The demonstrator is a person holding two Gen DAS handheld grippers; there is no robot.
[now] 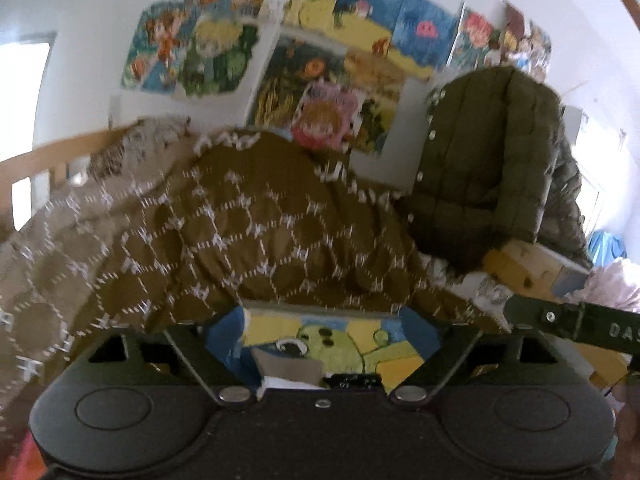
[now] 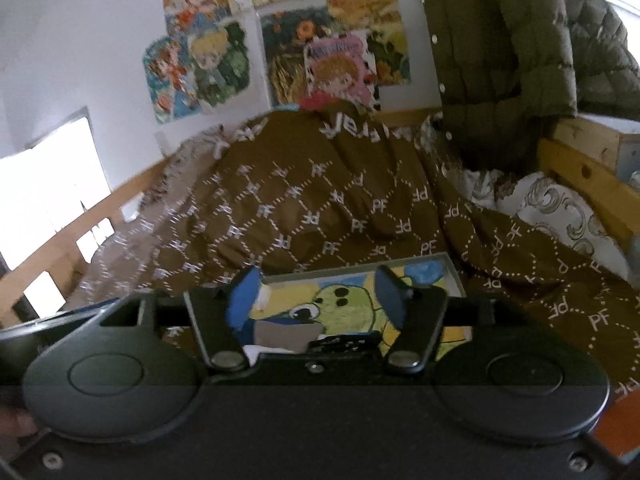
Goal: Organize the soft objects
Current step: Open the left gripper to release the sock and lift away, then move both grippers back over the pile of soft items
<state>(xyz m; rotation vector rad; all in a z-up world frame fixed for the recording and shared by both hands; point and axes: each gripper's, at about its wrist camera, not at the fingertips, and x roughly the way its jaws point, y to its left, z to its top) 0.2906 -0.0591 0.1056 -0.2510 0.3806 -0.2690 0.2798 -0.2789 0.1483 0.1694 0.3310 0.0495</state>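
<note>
1. Your left gripper has its jaws spread wide, with nothing between them. The blue pads sit far apart at the two sides of a picture tray that lies flat just ahead.
2. Your right gripper is also open, though narrower. Its blue fingers stand over the near part of the same tray, and you can see the green cartoon figure between them. The view does not let you tell whether the pads touch the tray.
3. The brown blanket, stitched with a white diamond pattern and "PF" letters, is heaped on the bed just beyond the tray. In the right view the blanket spreads across most of the bed and runs down to your right.
4. A white patterned pillow lies at the right, partly under the blanket's edge, beside the wooden bed frame.
5. An olive quilted jacket hangs at the right end of the bed, its lower hem close to the blanket.
6. Cartoon posters cover the white wall behind the bed.
7. The left view is blurred.
</note>
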